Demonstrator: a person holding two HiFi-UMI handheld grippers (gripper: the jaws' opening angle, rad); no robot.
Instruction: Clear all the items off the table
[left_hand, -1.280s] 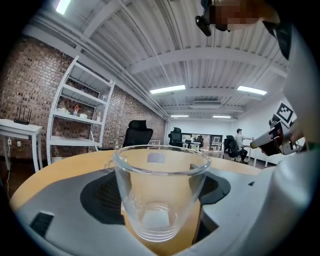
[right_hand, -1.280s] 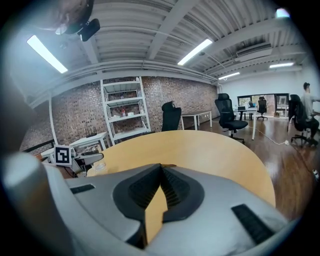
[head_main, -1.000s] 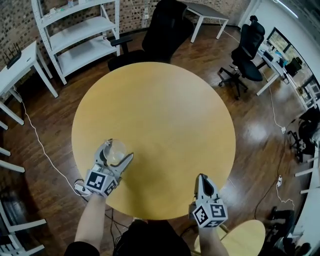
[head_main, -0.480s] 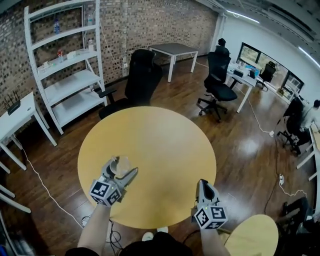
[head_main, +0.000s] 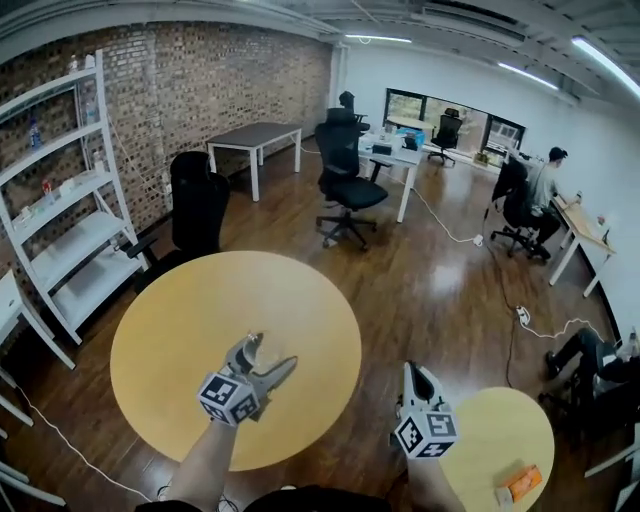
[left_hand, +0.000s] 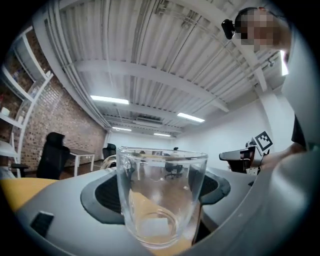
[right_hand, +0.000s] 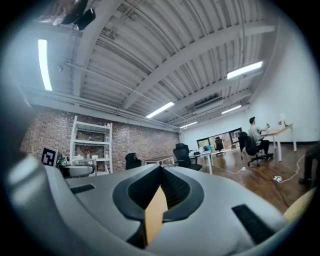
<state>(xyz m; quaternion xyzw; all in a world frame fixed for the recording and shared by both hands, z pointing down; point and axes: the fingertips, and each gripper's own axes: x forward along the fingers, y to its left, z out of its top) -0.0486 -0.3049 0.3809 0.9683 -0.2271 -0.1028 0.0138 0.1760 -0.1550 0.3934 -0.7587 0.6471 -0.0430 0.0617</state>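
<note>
Head view, starting at the left: a white shelf unit (head_main: 60, 220) stands against the brick wall, and beside it is the round yellow table (head_main: 180, 330), whose top shows bare wood.

Over the table's near part is the left gripper (head_main: 272, 352), its marker cube toward me and its 2 jaws spread in a V that points away from me and slightly right. I can hardly make out what it carries from here. The left gripper view settles it: a clear glass (left_hand: 162, 195) sits between the jaws, with the dark pads (left_hand: 106, 192) pressed to its 2 sides. So this gripper is clamped on the glass. The glass stands upright in that view, its long axis running base to rim, its open mouth toward the ceiling and its thick base down by the jaw roots. It looks empty.

Further right, past the table's edge, is the right gripper (head_main: 413, 372), which also points away from me. In the right gripper view its jaws meet at the tips with nothing between them, only a sliver of yellow showing through the gap below.

Right of that gripper is a smaller round yellow table (head_main: 500, 420) with an orange item (head_main: 522, 483) near its close edge; I cannot tell what it is. At the far right a person (head_main: 548, 175) sits at a desk.
</note>
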